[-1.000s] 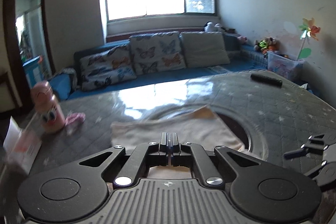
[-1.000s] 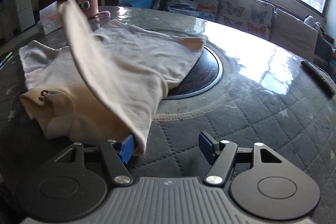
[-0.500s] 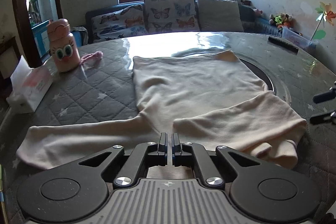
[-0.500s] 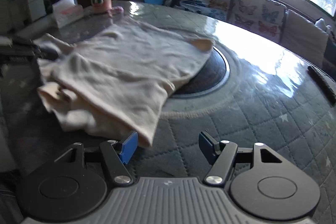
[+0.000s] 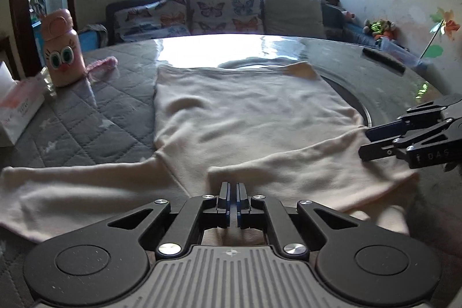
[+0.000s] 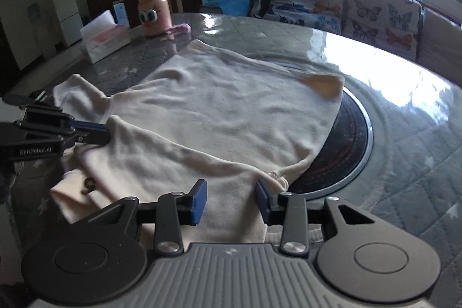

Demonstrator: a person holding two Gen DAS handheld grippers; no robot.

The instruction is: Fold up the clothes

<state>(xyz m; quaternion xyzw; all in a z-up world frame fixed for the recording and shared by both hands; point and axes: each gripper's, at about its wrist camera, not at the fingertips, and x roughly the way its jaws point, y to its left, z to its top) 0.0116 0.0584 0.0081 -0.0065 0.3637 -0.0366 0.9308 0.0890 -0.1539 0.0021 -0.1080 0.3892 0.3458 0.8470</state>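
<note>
One cream shirt (image 5: 245, 117) lay spread on a quilted round table (image 6: 404, 163), one sleeve folded across it. The left gripper (image 5: 232, 186) was closed, apparently pinching the sleeve's cuff (image 5: 219, 172). The right gripper (image 6: 231, 192) was closing, fabric between its two pads. One pink bottle (image 5: 60, 48) and one tissue box (image 6: 104, 39) stood nearby.

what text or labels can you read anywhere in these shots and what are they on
"GenRobot.AI", roughly, the middle letters unsure: on the side of the left gripper.
"DAS", cut off at the frame edge: on the side of the right gripper.
Pink print on the tissue box: too blurred to read.
Dark mark on the cream shirt: unreadable.
</note>
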